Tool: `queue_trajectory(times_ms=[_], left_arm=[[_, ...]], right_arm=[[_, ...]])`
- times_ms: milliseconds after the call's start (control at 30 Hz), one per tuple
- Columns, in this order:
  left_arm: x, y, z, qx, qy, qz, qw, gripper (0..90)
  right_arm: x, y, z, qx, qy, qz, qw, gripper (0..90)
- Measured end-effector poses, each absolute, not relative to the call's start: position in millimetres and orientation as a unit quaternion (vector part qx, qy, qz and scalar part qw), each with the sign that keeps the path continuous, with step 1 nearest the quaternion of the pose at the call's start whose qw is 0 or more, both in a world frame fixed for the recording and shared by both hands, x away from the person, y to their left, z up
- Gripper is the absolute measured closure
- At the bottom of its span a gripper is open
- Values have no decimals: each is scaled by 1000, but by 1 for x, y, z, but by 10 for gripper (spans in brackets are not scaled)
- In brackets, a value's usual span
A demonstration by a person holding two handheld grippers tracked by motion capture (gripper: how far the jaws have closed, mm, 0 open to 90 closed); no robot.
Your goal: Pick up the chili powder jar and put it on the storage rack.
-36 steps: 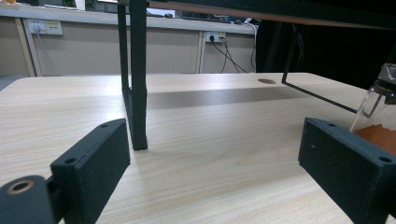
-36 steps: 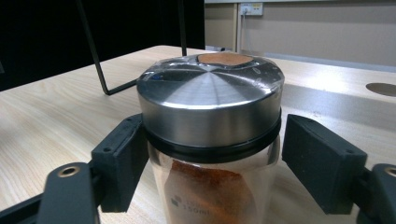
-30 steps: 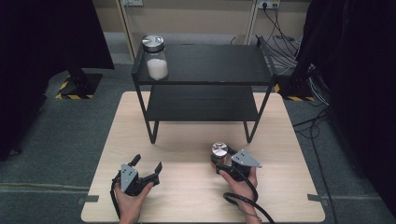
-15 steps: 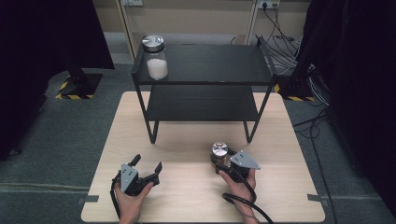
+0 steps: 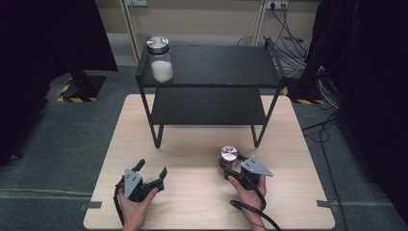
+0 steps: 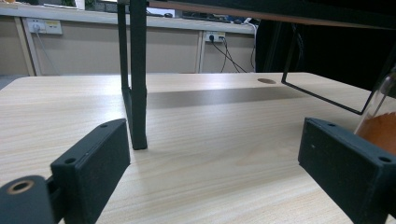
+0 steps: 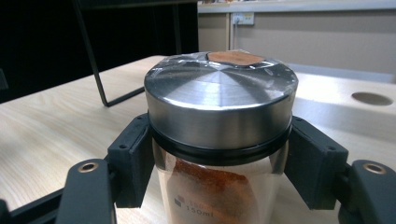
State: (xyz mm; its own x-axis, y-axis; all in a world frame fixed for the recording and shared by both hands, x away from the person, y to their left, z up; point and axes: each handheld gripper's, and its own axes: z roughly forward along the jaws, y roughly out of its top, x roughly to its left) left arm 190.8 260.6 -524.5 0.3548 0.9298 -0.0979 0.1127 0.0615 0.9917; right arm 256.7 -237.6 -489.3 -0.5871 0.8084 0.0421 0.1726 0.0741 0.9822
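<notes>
A glass jar of red powder point(image 5: 229, 154) with a metal lid stands on the wooden table point(image 5: 202, 207), in front of the rack's right leg. My right gripper point(image 5: 227, 165) is shut on it; in the right gripper view both pads press the glass just under the lid of the jar point(image 7: 219, 107), right gripper point(image 7: 219, 163). My left gripper point(image 5: 152, 167) rests at the table's front left, jaws wide open with nothing between them. In the left gripper view the left gripper point(image 6: 215, 158) faces bare tabletop, and the red jar point(image 6: 380, 126) shows at the right edge.
A black two-level rack point(image 5: 211, 72) stands at the back of the table; its leg point(image 6: 137, 93) is just ahead of the left gripper. A jar of white powder point(image 5: 159, 60) stands on the rack's top left corner. Cables lie on the floor at the right.
</notes>
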Motion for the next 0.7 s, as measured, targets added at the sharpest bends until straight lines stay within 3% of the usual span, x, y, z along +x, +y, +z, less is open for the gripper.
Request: queue_trajectory(times_ms=[700], left_arm=[[191,260,-525,586,445,355,577,81]], right_arm=[[244,-247,-466,356,657,597,293,322]])
